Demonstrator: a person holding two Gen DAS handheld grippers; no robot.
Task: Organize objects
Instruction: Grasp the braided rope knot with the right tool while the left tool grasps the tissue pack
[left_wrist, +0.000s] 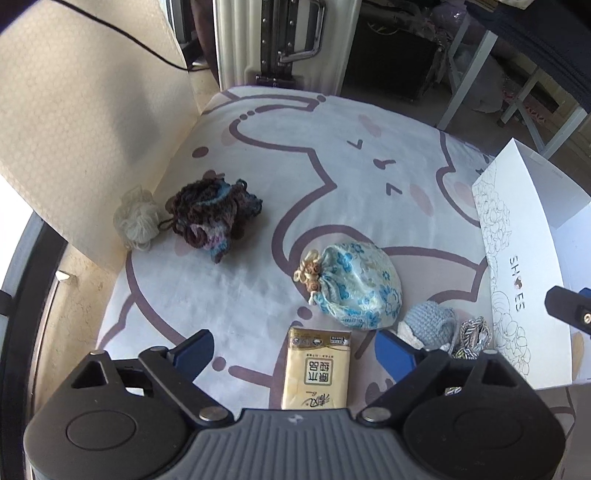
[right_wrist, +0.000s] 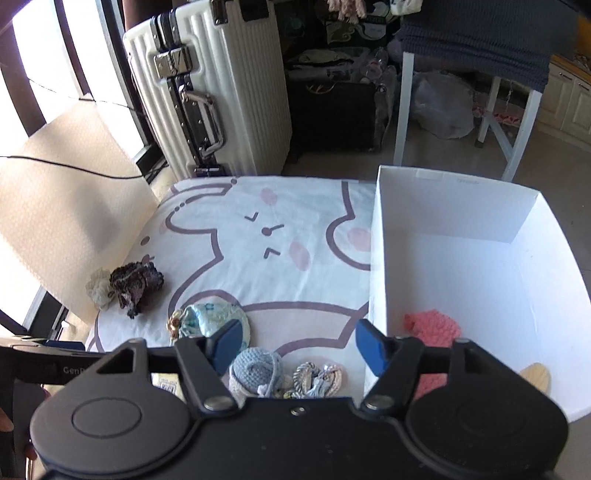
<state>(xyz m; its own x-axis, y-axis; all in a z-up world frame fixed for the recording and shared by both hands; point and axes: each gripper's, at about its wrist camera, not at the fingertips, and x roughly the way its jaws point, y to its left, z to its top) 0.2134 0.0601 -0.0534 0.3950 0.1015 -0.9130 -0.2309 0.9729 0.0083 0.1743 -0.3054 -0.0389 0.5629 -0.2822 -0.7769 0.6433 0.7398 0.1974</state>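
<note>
My left gripper (left_wrist: 293, 352) is open and empty, its jaws either side of a yellow tissue pack (left_wrist: 317, 369) on the cartoon-print cloth (left_wrist: 258, 177). Beyond lie a blue floral drawstring pouch (left_wrist: 356, 286), a dark knitted piece (left_wrist: 212, 218) with a cream yarn ball (left_wrist: 136, 219), a light-blue crochet piece (left_wrist: 428, 323) and a silver braided item (left_wrist: 472, 336). My right gripper (right_wrist: 297, 345) is open and empty above the crochet piece (right_wrist: 255, 371) and silver item (right_wrist: 317, 378). The white shoe box (right_wrist: 376, 258) at right holds a pink knitted piece (right_wrist: 432, 328) and a wooden item (right_wrist: 535, 376).
A white suitcase (right_wrist: 221, 92) stands beyond the cloth's far edge. A beige padded panel (left_wrist: 74, 129) borders the left side, with a black cable across it. A white-legged table (right_wrist: 491, 122) and bags stand at the back right. The shoe box wall (left_wrist: 517, 258) closes the right side.
</note>
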